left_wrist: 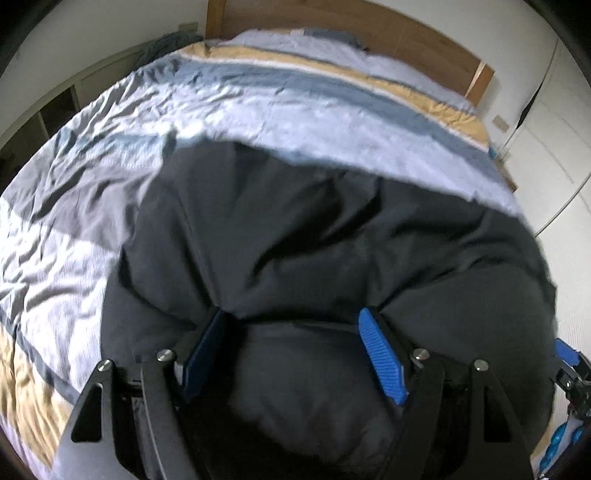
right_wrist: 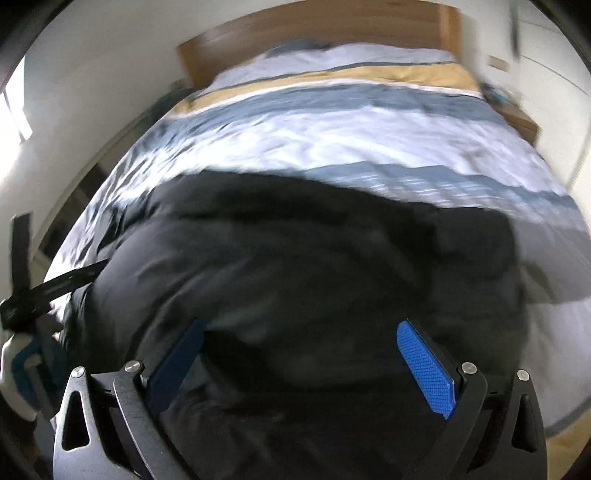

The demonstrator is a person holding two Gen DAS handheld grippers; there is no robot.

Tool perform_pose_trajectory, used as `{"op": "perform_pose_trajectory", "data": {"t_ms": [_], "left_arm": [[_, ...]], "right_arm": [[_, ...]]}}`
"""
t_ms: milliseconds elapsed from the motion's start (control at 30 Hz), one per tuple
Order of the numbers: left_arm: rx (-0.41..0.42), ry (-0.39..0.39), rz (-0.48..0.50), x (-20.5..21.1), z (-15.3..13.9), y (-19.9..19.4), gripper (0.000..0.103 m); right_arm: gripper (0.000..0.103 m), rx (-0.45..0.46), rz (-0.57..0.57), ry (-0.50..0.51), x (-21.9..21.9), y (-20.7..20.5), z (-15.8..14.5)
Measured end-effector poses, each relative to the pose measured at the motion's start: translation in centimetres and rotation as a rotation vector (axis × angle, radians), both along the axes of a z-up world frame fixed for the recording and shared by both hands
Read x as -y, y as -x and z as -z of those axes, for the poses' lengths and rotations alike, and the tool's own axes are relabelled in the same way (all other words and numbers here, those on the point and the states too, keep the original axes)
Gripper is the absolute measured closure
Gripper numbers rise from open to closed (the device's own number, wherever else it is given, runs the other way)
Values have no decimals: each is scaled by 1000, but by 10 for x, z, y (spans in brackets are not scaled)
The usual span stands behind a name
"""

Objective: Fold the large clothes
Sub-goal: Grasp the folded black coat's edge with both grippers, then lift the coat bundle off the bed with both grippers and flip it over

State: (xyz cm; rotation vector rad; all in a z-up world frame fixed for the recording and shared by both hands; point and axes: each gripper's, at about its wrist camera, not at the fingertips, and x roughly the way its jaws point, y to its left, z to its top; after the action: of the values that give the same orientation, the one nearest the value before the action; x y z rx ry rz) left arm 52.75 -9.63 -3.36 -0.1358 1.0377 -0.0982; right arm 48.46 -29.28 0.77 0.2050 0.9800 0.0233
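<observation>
A large black garment lies spread on the striped bed cover and fills the lower half of both views. My left gripper is open, its blue pads wide apart with black cloth bulging between them. My right gripper is also open, its blue pads wide apart over the cloth. Both views are blurred by motion. The right gripper's blue tip shows at the right edge of the left wrist view. The left gripper's black frame shows at the left edge of the right wrist view.
The bed cover has white, grey-blue and tan stripes and is wrinkled. A wooden headboard stands at the far end. White walls and cupboard doors are to the right, low shelves to the left.
</observation>
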Motion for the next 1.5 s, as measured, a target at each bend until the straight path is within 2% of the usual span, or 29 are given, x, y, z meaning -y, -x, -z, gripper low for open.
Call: {"op": "perform_pose_trajectory", "data": {"t_ms": [200, 300, 367, 500, 833, 1100, 1300, 1400, 1500], "left_arm": [[-25, -56, 68, 6, 14, 1, 28], [-38, -63, 72, 7, 16, 0, 25], [-52, -87, 67, 8, 17, -1, 21], [-69, -143, 64, 14, 17, 0, 18], [-15, -198, 64, 15, 8, 13, 18], [15, -199, 84, 11, -8, 24, 18], [42, -143, 131, 2, -18, 31, 18], [107, -126, 155, -14, -31, 40, 18], [135, -81, 115, -45, -42, 45, 18]], "right_arm": [[1, -60, -4, 24, 6, -2, 26], [1, -66, 20, 22, 18, 4, 28], [1, -73, 38, 38, 25, 8, 27], [1, -94, 50, 38, 38, 13, 31], [1, -121, 118, 95, 66, 25, 33], [1, -110, 161, 96, 85, 40, 24], [1, -113, 241, 78, 114, 57, 21], [1, -116, 265, 64, 129, 61, 20], [1, -118, 277, 16, 147, 65, 21]]}}
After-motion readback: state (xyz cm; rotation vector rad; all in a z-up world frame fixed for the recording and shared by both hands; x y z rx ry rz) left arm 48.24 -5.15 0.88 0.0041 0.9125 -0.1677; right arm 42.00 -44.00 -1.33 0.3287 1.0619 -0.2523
